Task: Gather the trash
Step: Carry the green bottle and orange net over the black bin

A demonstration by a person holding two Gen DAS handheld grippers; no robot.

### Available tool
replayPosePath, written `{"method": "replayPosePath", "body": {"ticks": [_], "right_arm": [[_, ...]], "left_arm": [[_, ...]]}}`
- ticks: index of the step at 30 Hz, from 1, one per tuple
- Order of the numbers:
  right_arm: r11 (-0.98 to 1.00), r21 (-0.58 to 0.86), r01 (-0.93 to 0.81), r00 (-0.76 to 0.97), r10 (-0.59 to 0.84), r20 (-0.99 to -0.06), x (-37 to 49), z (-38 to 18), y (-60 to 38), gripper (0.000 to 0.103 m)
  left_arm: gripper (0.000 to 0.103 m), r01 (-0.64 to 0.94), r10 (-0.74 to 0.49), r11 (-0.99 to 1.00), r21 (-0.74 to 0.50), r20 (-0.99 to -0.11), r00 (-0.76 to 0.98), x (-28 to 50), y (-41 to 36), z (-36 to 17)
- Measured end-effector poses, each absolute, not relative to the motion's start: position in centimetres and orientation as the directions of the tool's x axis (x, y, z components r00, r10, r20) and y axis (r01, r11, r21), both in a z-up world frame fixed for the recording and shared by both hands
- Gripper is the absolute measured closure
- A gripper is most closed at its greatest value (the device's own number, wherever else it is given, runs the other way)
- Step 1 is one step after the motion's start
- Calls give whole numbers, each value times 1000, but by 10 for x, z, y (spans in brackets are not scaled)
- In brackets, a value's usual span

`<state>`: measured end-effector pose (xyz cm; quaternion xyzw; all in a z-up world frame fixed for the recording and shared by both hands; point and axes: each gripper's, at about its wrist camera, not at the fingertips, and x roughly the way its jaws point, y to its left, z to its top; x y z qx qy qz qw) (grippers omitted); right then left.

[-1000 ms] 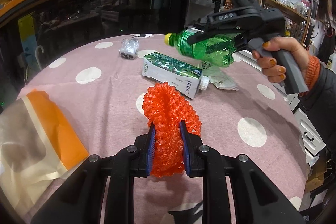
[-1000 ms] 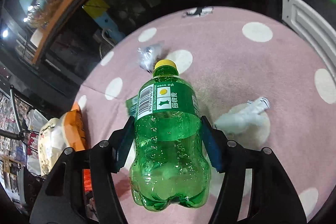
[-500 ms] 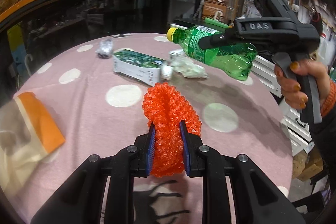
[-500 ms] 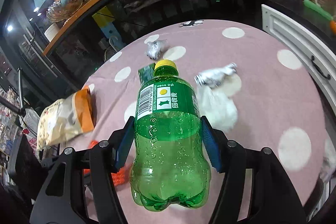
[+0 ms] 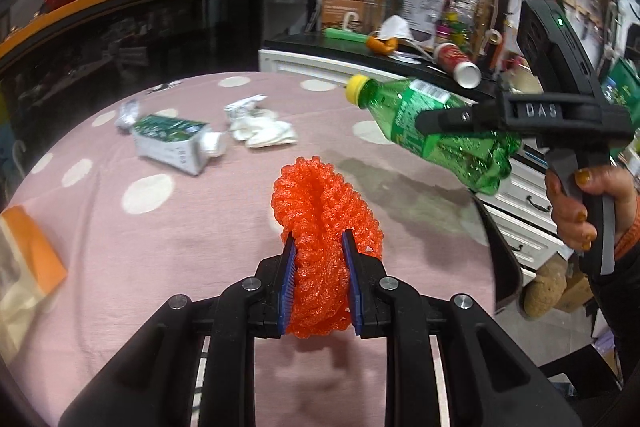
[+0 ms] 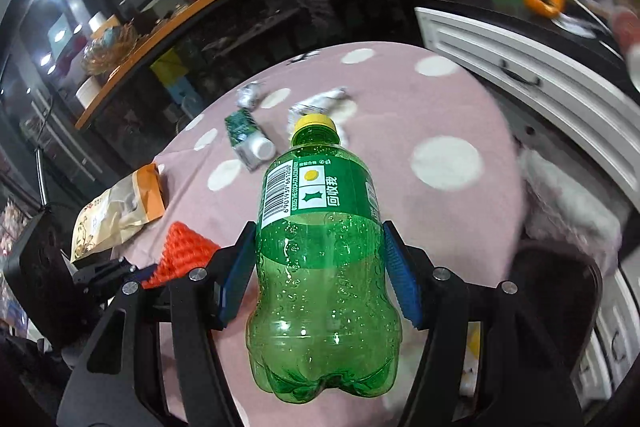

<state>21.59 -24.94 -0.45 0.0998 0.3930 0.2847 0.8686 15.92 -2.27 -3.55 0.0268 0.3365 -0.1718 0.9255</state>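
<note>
Nearest in the left wrist view, the left gripper (image 5: 319,287) has its blue pads squeezed narrow on an orange foam net (image 5: 326,223), a crumpled mesh sleeve that bulges above the fingers and hangs clear of the pink dotted tablecloth (image 5: 160,235). To the right and a little farther, the right gripper (image 6: 320,279) clamps a green plastic bottle (image 6: 324,259) around its lower body, jaws about half wide; the bottle is empty but for droplets, yellow cap on, label with a barcode facing up, and it is carried in the air above the table's right edge. Both pieces look already picked up, so the step in hand seems to be carrying them to a bin, which no view shows; the next move calls for finding it and releasing over it. Farther across the cloth lie a green-and-white carton (image 5: 172,143), crumpled white wrappers (image 5: 260,131) and a small foil wad (image 5: 127,115), with an orange-edged snack bag (image 6: 120,211) at the left edge, all still to collect.
</note>
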Motion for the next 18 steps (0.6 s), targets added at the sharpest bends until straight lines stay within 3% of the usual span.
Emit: {"method": "replayPosePath", "body": {"ticks": [18], "right_arm": [[924,370,-94,648,339,-682,152,-60,-395,41]], "left_arm": [[81,553,-474,828,-86,-634,611,143,-137,-34]]}}
